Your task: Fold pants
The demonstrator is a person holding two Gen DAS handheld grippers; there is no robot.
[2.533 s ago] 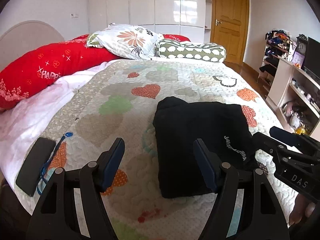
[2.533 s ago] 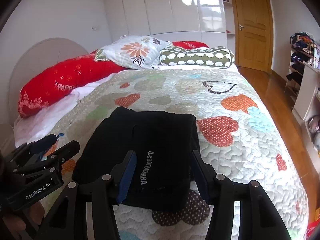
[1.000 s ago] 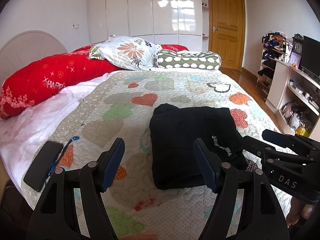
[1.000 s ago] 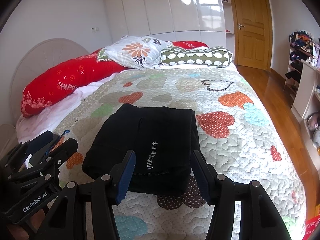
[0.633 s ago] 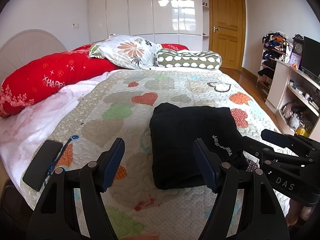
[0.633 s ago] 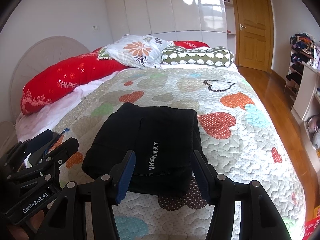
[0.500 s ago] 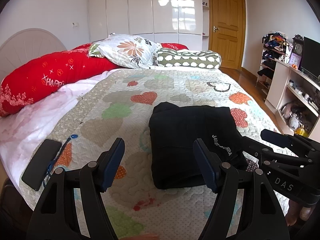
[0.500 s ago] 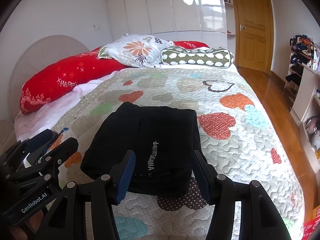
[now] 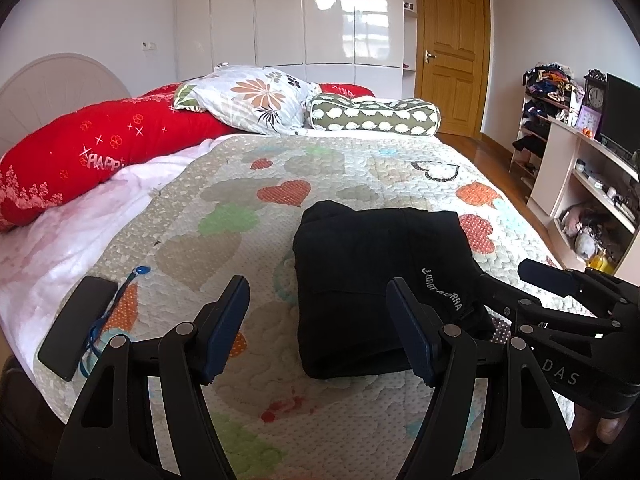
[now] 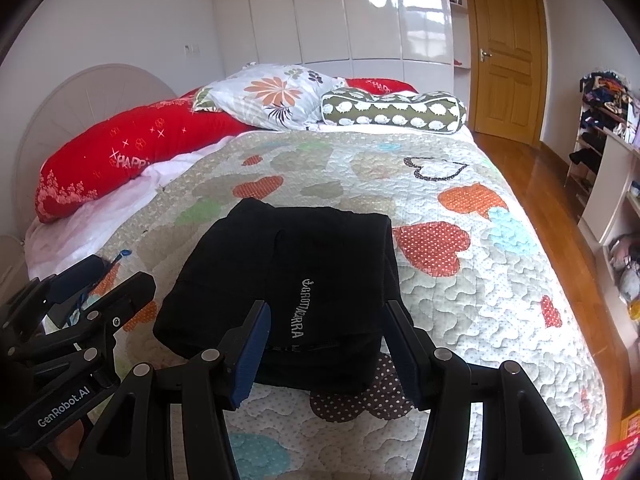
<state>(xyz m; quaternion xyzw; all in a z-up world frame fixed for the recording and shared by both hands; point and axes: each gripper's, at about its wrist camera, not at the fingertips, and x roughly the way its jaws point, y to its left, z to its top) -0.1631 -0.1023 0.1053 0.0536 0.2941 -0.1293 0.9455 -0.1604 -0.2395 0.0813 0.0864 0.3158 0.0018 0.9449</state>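
The black pants (image 9: 380, 280) lie folded into a compact rectangle on the heart-patterned quilt (image 9: 240, 200), with white lettering on the top layer. In the right wrist view the pants (image 10: 288, 272) are straight ahead. My right gripper (image 10: 328, 312) is open, hovering at their near edge, and its pads are not pressing the cloth. My left gripper (image 9: 316, 292) is open too, held just left of the pants over the quilt with nothing gripped. Each gripper shows in the other's view: the right gripper (image 9: 512, 284) at the pants' right side, the left gripper (image 10: 116, 276) at their left.
A black phone with a blue lanyard (image 9: 76, 332) lies near the bed's left edge. A red bolster (image 9: 100, 152), a floral pillow (image 9: 248, 96) and a green patterned bolster (image 9: 376, 118) sit at the headboard end. Shelves (image 9: 580, 184) stand on the right, and a wooden door (image 9: 452, 60) beyond.
Since the earliest frames both grippers have drawn back a little from the pants. Over the last second nothing has visibly moved.
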